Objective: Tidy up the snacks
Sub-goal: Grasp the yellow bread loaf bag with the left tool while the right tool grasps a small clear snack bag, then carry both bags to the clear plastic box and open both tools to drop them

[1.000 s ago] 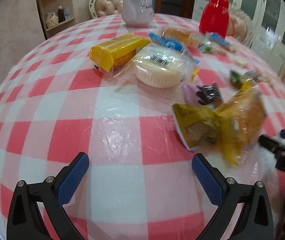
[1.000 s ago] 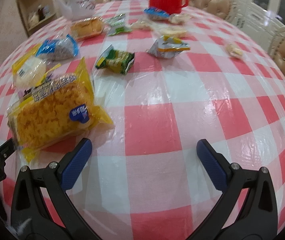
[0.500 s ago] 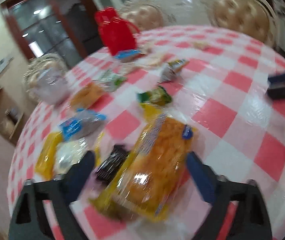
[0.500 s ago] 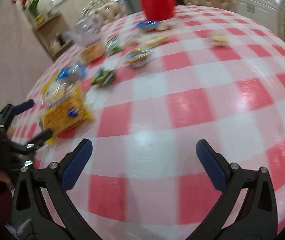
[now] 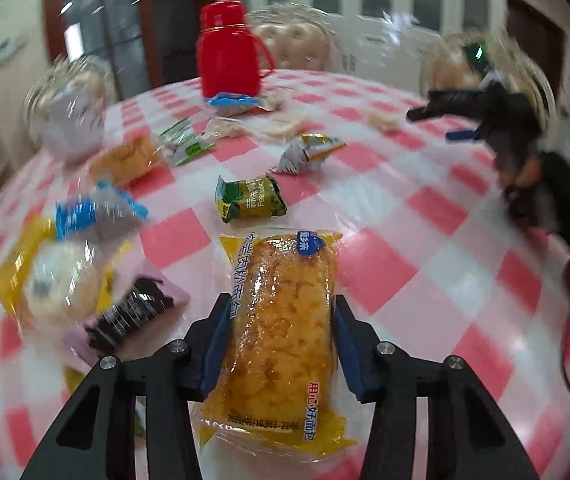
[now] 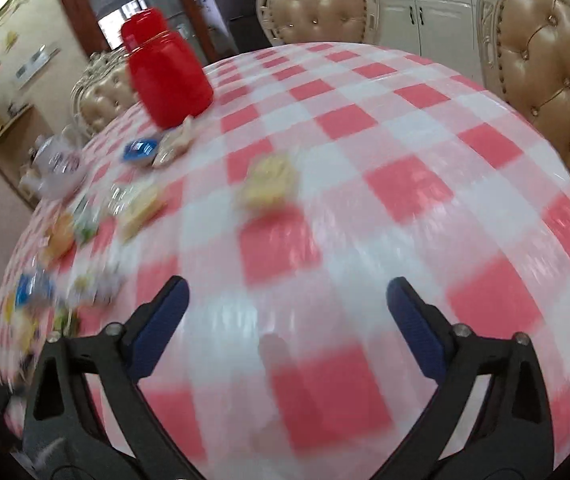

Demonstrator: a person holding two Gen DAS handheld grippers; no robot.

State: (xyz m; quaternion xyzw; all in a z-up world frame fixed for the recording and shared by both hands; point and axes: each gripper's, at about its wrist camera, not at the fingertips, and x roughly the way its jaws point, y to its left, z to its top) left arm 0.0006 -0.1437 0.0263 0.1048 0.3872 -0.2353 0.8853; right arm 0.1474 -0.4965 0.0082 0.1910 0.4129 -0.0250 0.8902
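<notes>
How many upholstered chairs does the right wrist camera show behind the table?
3: one chair behind the table's far edge, one at the right, one partly hidden behind the red jug. Others may be hidden.

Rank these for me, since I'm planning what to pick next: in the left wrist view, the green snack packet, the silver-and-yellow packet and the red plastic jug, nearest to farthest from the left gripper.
1. Green snack packet, just ahead.
2. Silver-and-yellow packet, beyond, slightly right.
3. Red plastic jug, far edge.
</notes>
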